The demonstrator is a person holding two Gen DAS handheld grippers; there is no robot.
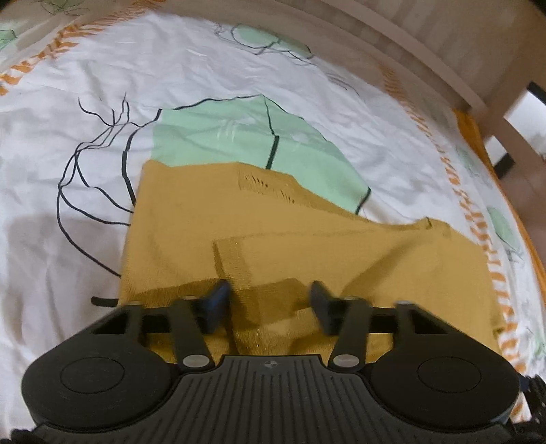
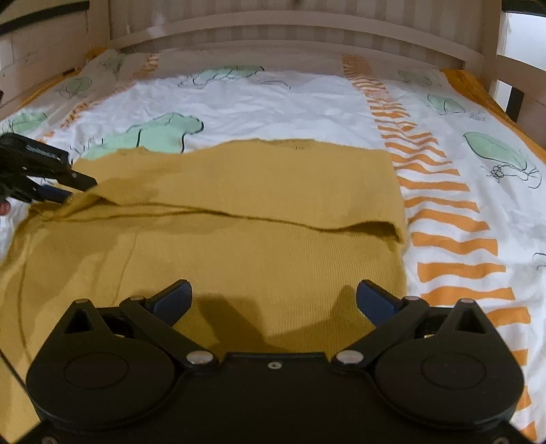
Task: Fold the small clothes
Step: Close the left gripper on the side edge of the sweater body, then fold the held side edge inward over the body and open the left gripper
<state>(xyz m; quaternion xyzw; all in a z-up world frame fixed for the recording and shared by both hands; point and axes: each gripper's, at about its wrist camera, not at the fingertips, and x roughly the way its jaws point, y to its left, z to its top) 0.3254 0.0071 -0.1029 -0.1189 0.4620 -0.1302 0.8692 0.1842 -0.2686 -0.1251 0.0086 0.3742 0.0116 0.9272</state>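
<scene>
A mustard knit sweater (image 1: 191, 218) lies on the bed, its far part folded over toward me along a crease (image 2: 273, 218). In the left wrist view my left gripper (image 1: 269, 297) hovers low over its near edge. The jaws stand a modest gap apart, and a raised fold of the knit (image 1: 273, 307) sits between the fingers without being clearly pinched. The right wrist view shows that gripper (image 2: 80, 191) at the sweater's left edge, where the cloth rises to it. My right gripper (image 2: 273, 293) is wide open above the sweater's near part (image 2: 256, 259), with nothing between its fingers.
The sweater rests on a white sheet (image 2: 273, 99) printed with green leaves and orange stripes. A pale wooden bed rail (image 2: 290, 27) runs along the far side, with a post (image 1: 505, 92) at the right. A fingertip (image 2: 3, 206) shows at the left edge.
</scene>
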